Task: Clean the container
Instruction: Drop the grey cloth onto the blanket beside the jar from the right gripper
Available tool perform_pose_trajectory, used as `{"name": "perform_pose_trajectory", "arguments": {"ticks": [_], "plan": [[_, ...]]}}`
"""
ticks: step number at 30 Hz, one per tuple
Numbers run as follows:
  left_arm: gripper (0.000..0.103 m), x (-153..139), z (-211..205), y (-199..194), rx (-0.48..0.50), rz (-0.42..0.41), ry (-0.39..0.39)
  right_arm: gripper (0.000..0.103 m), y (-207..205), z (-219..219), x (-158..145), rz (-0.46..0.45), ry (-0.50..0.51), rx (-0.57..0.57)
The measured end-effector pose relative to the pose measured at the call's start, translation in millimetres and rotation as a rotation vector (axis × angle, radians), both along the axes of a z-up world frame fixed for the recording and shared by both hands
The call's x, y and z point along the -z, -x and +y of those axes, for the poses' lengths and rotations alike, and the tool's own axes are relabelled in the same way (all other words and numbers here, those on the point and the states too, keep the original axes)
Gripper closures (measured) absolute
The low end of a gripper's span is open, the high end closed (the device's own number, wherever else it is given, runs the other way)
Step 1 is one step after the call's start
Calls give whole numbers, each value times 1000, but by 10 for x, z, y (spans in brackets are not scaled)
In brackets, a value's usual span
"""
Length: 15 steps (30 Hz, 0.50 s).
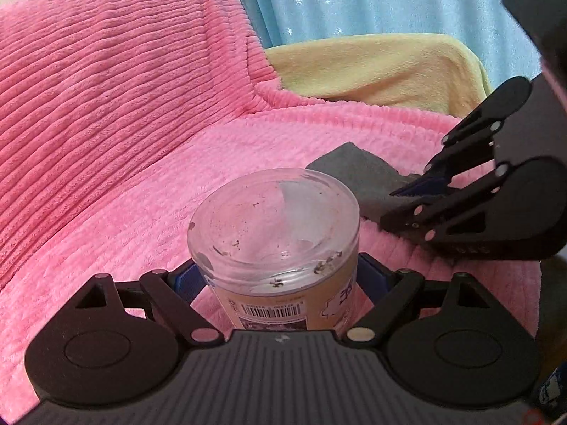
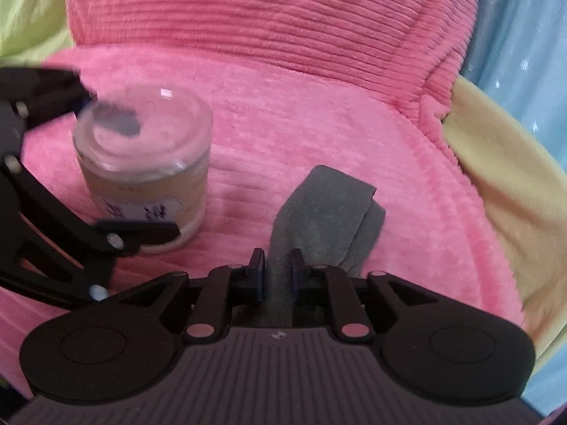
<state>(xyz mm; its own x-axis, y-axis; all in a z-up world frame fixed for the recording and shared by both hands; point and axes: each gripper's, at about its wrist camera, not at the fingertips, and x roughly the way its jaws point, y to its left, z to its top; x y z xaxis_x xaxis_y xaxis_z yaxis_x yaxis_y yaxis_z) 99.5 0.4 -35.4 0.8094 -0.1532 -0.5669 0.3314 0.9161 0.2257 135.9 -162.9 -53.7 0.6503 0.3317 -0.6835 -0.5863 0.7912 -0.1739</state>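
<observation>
I am holding the container (image 1: pixel 273 244) in my left tongs (image 1: pixel 280 283), whose blue-padded fingers are pressing on either side of its labelled body. It is a clear jar standing upside down on the pink ribbed blanket (image 1: pixel 141 194), its base turned up toward the camera and speckled with dark flecks. My right tongs (image 2: pixel 278 272) are pinched nearly closed on a bunched fold of the grey cloth (image 2: pixel 326 212), which is trailing forward from the tips onto the blanket, just beside the jar and to its right.

I am judging this to be the start of the wiping step: jar steadied, cloth in hand, but cloth and jar are apart and the flecks are all there. The next move is calling for me to lift the cloth clear of the blanket, bring it leftward over the upturned base and rub across the specks while the left tongs are bracing the jar against tipping on the soft bedding.

Counting what I am seeing: one jar, one grey cloth, two sets of tongs, one pink blanket, one yellow blanket (image 1: pixel 382 71) behind it, and one blue starred curtain (image 1: pixel 372 0) at the back.
</observation>
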Motion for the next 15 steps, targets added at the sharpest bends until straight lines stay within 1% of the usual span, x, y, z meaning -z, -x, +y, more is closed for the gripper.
{"name": "perform_pose_trajectory", "arguments": {"ticks": [1,3,5,7,9,11,15], "plan": [[13,9,-5,-3,-2,3,-6,85,4,-51,-46,27,-52,20],[13,30,-20,-1,-5,11,-15,83,68,-217,-149,55,-163,64],[12,48,-37,3,-10,15,-21,81,169,-394,-268,47,-288,117],[11,72,-50,15,-13,24,-15,79,249,-563,-346,22,-384,178],[10,125,-27,-52,-39,54,-12,79,247,-662,-354,9,-433,232],[10,175,-40,-56,-48,72,-19,79,195,-712,-319,24,-463,263],[10,219,-79,-77,-51,74,-26,79,23,-738,-231,77,-506,285]]}}
